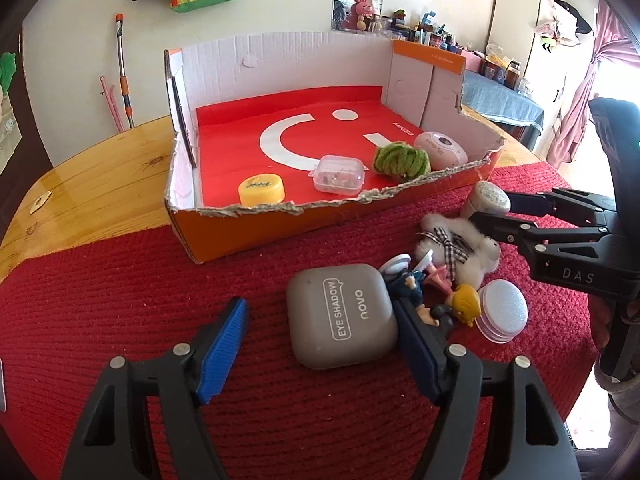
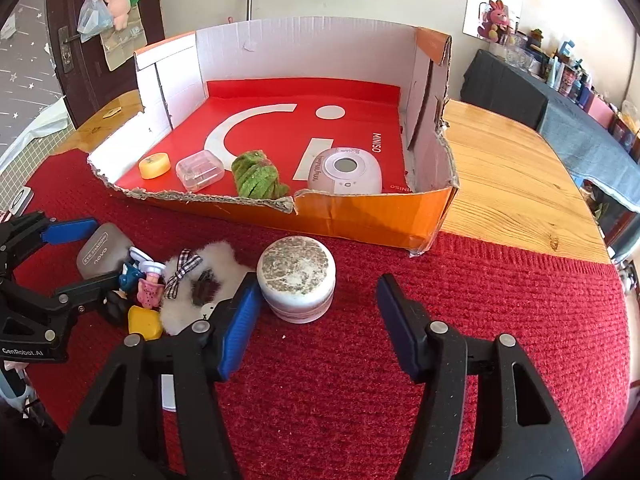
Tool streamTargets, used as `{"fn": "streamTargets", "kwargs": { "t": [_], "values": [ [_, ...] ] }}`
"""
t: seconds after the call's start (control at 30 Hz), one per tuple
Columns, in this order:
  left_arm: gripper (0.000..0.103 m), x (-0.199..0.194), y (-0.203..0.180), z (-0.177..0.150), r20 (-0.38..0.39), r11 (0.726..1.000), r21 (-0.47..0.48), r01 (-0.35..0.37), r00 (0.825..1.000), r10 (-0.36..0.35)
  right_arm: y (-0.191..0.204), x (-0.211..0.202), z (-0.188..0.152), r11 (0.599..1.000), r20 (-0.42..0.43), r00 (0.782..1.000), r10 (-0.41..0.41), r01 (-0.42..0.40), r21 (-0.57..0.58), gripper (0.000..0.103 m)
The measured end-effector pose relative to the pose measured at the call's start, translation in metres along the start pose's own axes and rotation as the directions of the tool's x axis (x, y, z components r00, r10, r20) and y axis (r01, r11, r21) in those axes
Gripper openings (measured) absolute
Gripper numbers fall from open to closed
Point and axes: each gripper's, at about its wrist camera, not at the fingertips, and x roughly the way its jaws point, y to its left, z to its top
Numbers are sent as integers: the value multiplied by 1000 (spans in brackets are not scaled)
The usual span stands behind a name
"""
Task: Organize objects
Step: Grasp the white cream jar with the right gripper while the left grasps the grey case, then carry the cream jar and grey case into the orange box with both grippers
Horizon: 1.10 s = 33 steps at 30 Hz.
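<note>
Nearest the left wrist camera, the left gripper (image 1: 320,344) stands with its fingers spread around the grey eye shadow case (image 1: 343,316), which lies flat on the red knitted cloth (image 1: 120,304). The blue left pad (image 1: 222,350) is clear of the case; the other finger looks to be touching the case's edge, though the figurines crowd that side and I cannot be sure. Nothing is clamped.

Just beside the case lies a small heap: a blue and a pink figurine (image 1: 416,280), a yellow-haired one (image 1: 466,304), a white fluffy toy with a checked bow (image 1: 456,248) and a round white puff container (image 1: 502,312).

Seen from the right wrist, the right gripper (image 2: 316,320) also stands open, with a round white jar with a speckled lid (image 2: 296,280) sitting between its fingers, close to the left finger and apart from the right one. The jar rests on the cloth, not lifted.

Beyond the heap, a torn orange cardboard box (image 2: 360,216) sits on the wooden desk (image 2: 512,184), its near edge on the cloth. On its red liner, in a row behind the front wall, are a yellow cap (image 2: 154,165), a clear plastic case (image 2: 200,170), a green fuzzy bundle (image 2: 258,178) and a pale pink oval device (image 2: 346,172).
</note>
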Motion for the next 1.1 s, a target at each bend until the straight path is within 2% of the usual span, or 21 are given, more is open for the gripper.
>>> {"fn": "streamTargets", "kwargs": {
  "t": [0.23,0.33,0.53,0.87,1.1],
  "values": [
    [73,-1,3,0,5,999,-29,21,1000,-20,-2,1,-1,998,15,998,62,-63,29,36],
    [54,-3,1,0,19,999,-22,34,999,-33,-2,0,-2,997,28,997,68,-69,31,36],
    [54,-11,-4,-3,33,998,-20,61,998,-60,0,-11,-3,997,67,995,68,-69,23,36],
    [54,-48,-9,3,127,998,-8,65,990,-64,12,-45,-2,995,122,987,100,-100,-11,36],
    [54,-53,-10,3,135,998,-6,65,989,-63,15,-49,-3,993,121,986,118,-117,-16,36]
  ]
}}
